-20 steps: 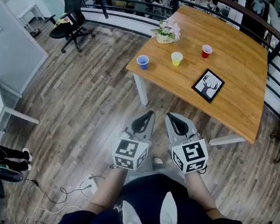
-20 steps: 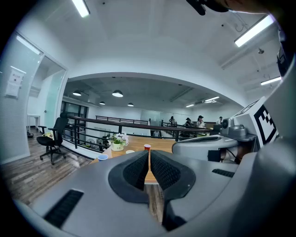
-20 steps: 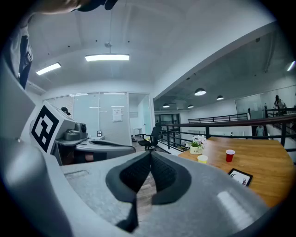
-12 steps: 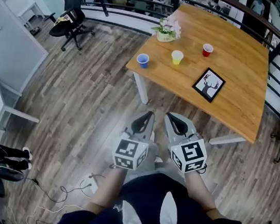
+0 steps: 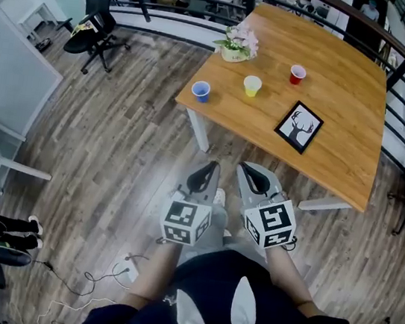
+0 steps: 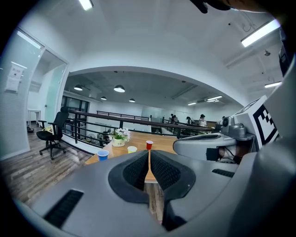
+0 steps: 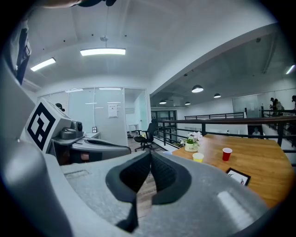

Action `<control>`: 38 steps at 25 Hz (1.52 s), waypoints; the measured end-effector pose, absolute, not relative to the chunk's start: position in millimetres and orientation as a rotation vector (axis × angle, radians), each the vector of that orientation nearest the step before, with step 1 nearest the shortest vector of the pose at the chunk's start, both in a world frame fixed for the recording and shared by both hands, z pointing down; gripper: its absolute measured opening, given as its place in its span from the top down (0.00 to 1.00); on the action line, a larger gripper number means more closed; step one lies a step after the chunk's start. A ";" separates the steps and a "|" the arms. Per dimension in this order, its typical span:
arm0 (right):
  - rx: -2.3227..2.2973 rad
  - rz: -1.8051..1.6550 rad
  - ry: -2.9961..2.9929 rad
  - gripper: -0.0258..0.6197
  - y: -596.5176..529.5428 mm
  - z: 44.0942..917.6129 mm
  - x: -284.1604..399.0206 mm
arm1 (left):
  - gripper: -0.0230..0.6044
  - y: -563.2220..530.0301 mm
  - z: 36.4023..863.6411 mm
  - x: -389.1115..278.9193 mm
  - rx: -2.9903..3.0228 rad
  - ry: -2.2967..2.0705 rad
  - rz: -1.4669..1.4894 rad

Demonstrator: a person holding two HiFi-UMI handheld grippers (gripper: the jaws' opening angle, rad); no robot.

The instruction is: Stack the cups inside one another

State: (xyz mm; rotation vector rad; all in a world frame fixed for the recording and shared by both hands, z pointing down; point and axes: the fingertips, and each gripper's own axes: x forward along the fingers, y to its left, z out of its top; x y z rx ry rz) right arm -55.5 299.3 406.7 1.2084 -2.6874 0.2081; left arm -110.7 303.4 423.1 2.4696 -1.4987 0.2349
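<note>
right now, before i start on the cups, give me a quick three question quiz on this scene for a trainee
1. Fill in: the blue cup, yellow cup and red cup stand upright on the table, each ___ from the others.
2. Which cup is the middle one of the row? A blue, B yellow, C red.
3. True or false: the left gripper and right gripper are both shut, with nothing between their jaws.

Key
1. apart (none nested yet)
2. B
3. true
</note>
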 end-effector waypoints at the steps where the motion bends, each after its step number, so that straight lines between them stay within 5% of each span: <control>1: 1.209 0.208 -2.682 0.96 294.3 408.1 -55.8 | 0.92 298.2 424.4 -110.8 2.467 -1.497 0.234; 27: 1.149 0.216 -2.668 0.96 126.8 414.9 -103.5 | 0.92 124.4 441.7 -159.9 2.375 -1.504 0.234; 38: 1.099 0.212 -2.663 0.82 64.8 424.9 -142.0 | 0.92 64.8 457.1 -203.6 2.337 -1.516 0.276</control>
